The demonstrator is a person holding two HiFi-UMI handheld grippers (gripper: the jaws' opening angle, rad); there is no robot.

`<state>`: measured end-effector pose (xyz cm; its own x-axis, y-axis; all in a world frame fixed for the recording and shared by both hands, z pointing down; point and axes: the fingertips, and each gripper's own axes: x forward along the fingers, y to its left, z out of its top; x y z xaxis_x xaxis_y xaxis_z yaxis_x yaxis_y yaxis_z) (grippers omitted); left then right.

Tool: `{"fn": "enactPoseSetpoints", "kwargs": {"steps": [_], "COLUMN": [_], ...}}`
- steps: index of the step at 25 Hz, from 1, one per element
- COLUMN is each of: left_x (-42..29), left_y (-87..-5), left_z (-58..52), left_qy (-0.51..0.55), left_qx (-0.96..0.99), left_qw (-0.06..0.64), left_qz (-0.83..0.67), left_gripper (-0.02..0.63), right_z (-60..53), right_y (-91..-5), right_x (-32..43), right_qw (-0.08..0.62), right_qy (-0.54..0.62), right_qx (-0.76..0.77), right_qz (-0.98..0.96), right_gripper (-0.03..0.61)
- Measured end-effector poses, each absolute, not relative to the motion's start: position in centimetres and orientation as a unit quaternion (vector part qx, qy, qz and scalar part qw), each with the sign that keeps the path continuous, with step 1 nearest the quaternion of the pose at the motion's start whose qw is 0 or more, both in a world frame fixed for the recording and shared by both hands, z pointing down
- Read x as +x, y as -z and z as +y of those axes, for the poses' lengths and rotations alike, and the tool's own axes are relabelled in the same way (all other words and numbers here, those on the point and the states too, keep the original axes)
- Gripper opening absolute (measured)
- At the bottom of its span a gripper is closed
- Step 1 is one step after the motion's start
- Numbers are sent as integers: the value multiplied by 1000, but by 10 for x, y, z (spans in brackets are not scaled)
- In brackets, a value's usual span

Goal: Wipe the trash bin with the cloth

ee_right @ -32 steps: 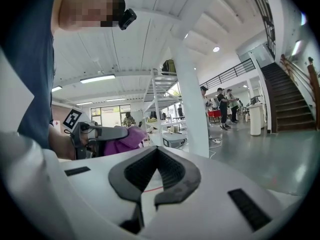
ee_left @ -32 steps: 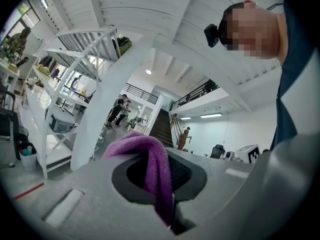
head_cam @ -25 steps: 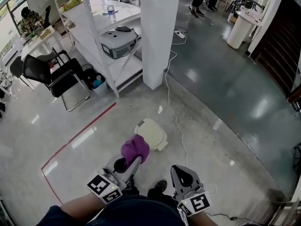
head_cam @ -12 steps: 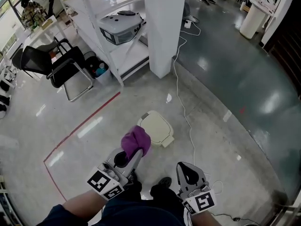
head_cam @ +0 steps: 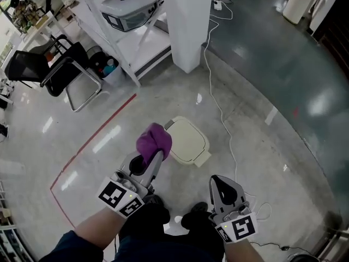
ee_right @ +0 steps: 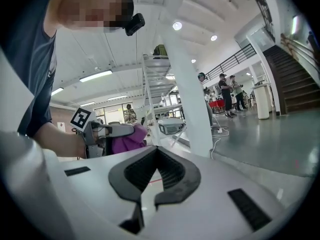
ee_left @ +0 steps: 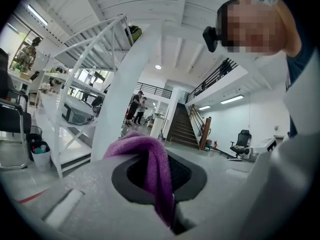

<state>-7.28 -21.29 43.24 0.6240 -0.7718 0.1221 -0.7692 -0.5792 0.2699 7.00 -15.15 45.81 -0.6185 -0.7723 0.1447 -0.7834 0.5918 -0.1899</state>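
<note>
Beside trash bin (head_cam: 188, 141), floor cable (head_cam: 221, 112); cloth (head_cam: 154, 139) in left gripper (head_cam: 153, 156)

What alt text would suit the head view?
The left claw grips a purple cloth close beside a cream lidded trash bin standing on the glossy floor. The right claw, shut and empty, hangs lower right.

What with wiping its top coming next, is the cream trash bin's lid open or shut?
Shut: in the head view the cream plastic trash bin shows its lid lying flat across the top, with no inside visible.
</note>
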Motion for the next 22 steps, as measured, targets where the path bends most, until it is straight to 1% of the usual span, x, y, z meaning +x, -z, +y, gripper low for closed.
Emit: {"fn": "enactPoseSetpoints", "kwargs": {"steps": [13, 22], "left_x": [-94, -88], "left_y": [-633, -727], "left_z": [-266, -296], "left_qy": [-37, -71], "left_qx": [879, 888], "left_qw": [128, 93], "left_qz": [-458, -445], "left_gripper": [21, 21], "right_z": [-181, -181], "right_y": [-620, -699], "right_x": [56, 59], "right_qw": [-7, -22], "right_qy": [-106, -74], "right_qx": [436, 446], "right_qz": [-894, -892], "right_gripper": [6, 6]}}
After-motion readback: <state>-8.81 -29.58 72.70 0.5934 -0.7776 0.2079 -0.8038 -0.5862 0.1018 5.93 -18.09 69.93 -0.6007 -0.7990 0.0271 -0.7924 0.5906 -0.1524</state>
